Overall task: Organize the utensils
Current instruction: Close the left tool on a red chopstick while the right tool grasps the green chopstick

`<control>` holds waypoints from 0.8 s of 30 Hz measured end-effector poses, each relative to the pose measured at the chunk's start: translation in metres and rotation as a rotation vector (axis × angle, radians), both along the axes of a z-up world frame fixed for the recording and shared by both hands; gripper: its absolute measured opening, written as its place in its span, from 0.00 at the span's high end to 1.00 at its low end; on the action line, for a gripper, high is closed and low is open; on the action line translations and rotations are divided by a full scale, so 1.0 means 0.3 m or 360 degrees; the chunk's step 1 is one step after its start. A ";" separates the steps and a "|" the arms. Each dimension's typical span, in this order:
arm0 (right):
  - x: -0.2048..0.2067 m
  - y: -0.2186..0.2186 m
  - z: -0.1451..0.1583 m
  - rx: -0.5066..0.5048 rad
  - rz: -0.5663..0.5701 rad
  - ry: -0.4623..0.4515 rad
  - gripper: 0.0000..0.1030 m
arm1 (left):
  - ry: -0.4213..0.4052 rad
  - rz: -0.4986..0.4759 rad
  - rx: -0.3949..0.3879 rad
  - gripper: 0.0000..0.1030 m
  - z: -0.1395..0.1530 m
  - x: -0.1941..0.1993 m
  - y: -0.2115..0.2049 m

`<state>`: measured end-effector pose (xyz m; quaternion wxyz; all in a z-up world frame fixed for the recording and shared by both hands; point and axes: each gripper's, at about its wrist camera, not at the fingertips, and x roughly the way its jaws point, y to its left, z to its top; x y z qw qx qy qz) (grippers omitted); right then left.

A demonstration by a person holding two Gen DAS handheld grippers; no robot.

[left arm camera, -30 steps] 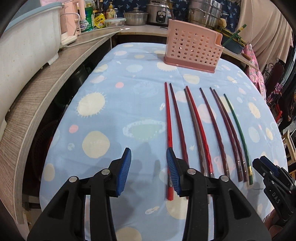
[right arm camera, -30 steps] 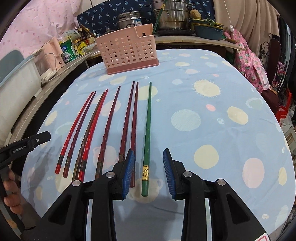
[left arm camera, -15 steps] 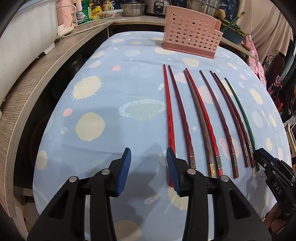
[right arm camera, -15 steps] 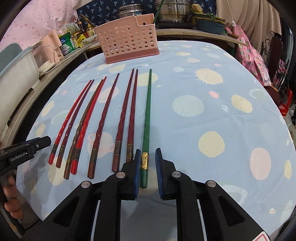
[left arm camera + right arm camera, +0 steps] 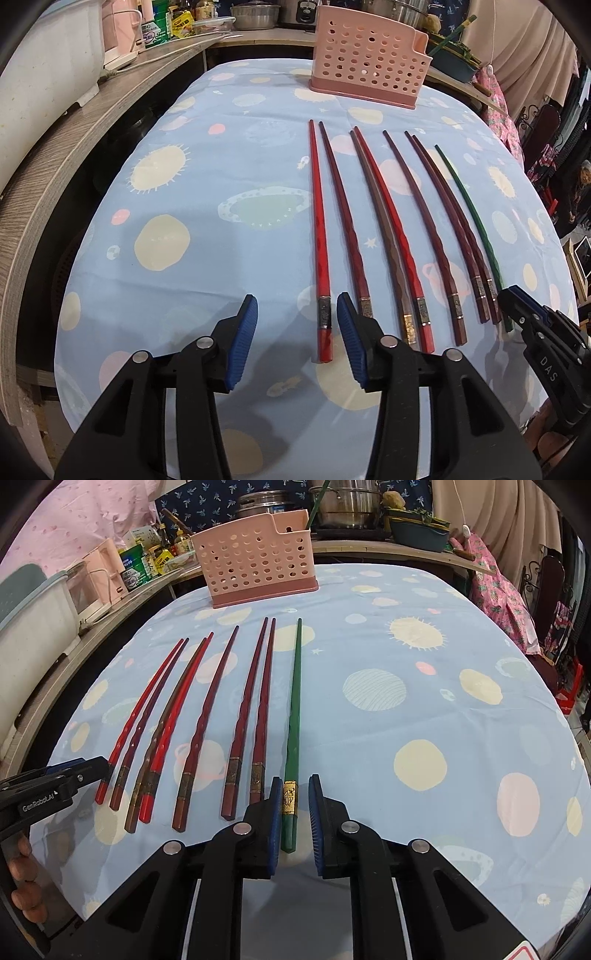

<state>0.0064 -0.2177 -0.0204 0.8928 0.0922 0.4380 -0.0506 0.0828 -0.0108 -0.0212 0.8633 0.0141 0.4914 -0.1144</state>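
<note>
right gripper (image 5: 292, 805) has closed in around the green chopstick (image 5: 294, 701) | pads not visibly pressing its gold-banded thick end, lower centre of frame | thin, stiff, light, glossy: likely slippery | left gripper (image 5: 293, 339) apart astride red chopstick (image 5: 320, 251) | worktop (image 5: 424, 716)

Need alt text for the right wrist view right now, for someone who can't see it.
The right gripper straddles the gold-banded near end of a green chopstick lying on a blue spotted tablecloth; its jaws have just been closing. Seven red and brown chopsticks lie alongside, a pink perforated holder stands beyond.
</note>
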 end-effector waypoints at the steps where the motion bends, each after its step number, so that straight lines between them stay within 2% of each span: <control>1: 0.000 0.001 0.000 -0.0001 0.0000 0.0000 0.87 | 0.0001 -0.0005 0.0005 0.58 -0.002 -0.001 -0.004; 12: -0.003 0.004 0.003 -0.0017 0.0000 -0.0010 0.87 | -0.0008 -0.0005 0.0064 0.59 -0.024 0.000 -0.019; 15: -0.005 0.005 0.004 -0.0020 0.0001 -0.0011 0.87 | -0.0022 0.0000 0.0086 0.66 -0.024 -0.002 -0.017; 20: -0.006 0.009 0.003 -0.0036 0.0006 -0.0011 0.87 | -0.0012 0.0010 0.0071 0.89 -0.021 0.009 -0.001; 24: -0.004 0.008 0.005 -0.0039 0.0008 -0.0009 0.88 | -0.0004 0.0008 0.0058 0.92 -0.021 0.013 0.007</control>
